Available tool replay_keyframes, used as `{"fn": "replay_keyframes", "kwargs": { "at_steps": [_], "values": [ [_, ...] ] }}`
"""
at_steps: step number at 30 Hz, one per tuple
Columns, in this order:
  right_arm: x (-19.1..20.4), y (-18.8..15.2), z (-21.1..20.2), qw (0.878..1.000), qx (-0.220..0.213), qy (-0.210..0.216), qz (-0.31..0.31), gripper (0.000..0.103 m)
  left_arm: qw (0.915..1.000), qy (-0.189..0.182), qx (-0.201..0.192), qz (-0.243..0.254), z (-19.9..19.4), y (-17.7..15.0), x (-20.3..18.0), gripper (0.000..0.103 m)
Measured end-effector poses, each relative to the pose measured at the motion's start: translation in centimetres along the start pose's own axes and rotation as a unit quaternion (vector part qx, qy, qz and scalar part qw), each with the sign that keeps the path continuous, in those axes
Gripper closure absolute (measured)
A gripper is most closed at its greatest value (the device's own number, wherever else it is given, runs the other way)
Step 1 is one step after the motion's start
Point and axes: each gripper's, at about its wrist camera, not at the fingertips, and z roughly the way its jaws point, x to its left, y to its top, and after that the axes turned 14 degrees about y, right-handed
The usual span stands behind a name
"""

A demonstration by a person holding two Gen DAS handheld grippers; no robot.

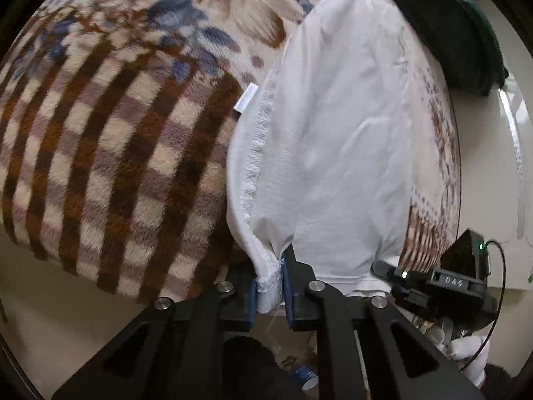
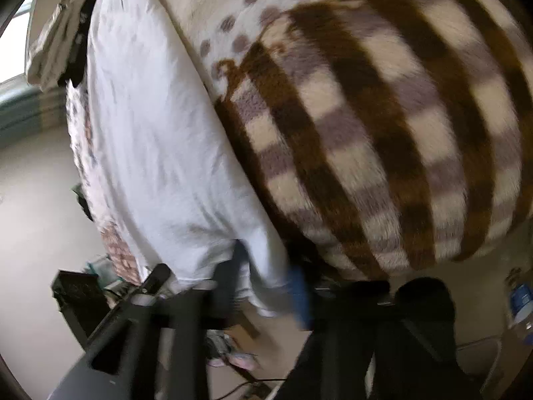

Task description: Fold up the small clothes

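A small white garment (image 1: 333,140) lies stretched over a plush blanket (image 1: 116,140) with brown and beige checks. My left gripper (image 1: 269,286) is shut on the garment's near corner, beside its elastic hem; white cloth bunches between the blue pads (image 1: 289,295). A small white label (image 1: 246,97) sticks out at the garment's left edge. In the right wrist view the same garment (image 2: 156,140) runs away from me, and my right gripper (image 2: 266,283) is shut on its other near corner, the picture blurred. My right gripper also shows low at the right of the left wrist view (image 1: 388,268).
The blanket (image 2: 383,133) ends just ahead of both grippers, with pale floor below. A dark bundle (image 1: 459,33) lies at the far right of the blanket. A plastic bottle (image 2: 521,303) stands on the floor at right. Small clutter (image 2: 230,356) lies under the edge.
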Motion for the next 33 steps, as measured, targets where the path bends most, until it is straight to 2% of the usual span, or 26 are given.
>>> {"fn": "replay_keyframes", "kwargs": {
  "at_steps": [4, 8, 12, 15, 18, 21, 25, 30, 33],
  "values": [
    [0.9, -1.2, -2.3, 1.000, -0.016, 0.024, -0.004, 0.097, 0.9996, -0.017, -0.022, -0.005, -2.9, -0.2, 0.6, 0.093],
    [3.2, -1.7, -5.1, 0.998, -0.033, 0.052, -0.017, 0.097, 0.9979, -0.042, -0.047, -0.009, -6.4, 1.3, -0.3, 0.093],
    [7.7, -0.7, -6.7, 0.995, -0.058, 0.076, -0.033, 0.097, 0.9949, -0.067, -0.076, -0.004, -9.7, 4.4, -1.8, 0.094],
    [11.7, 1.3, -7.6, 0.992, -0.079, 0.087, -0.054, 0.097, 0.9909, -0.088, -0.101, 0.007, -11.9, 8.5, -3.8, 0.094],
    [15.3, 4.3, -8.4, 0.988, -0.101, 0.086, -0.076, 0.097, 0.9867, -0.089, -0.134, 0.022, -12.9, 13.4, -6.4, 0.094],
    [18.5, 8.7, -8.2, 0.984, -0.122, 0.084, -0.097, 0.097, 0.9841, -0.085, -0.153, 0.029, -12.5, 18.6, -7.9, 0.094],
    [21.4, 15.3, -7.7, 0.981, -0.137, 0.072, -0.115, 0.098, 0.9844, -0.069, -0.158, 0.034, -10.5, 25.6, -9.7, 0.094],
    [24.3, 22.9, -6.5, 0.979, -0.141, 0.070, -0.132, 0.098, 0.9838, -0.050, -0.165, 0.048, -8.8, 31.8, -11.6, 0.094],
    [25.2, 27.6, -4.9, 0.981, -0.131, 0.058, -0.131, 0.098, 0.9873, -0.026, -0.150, 0.043, -5.8, 35.7, -12.0, 0.094]
  ]
}}
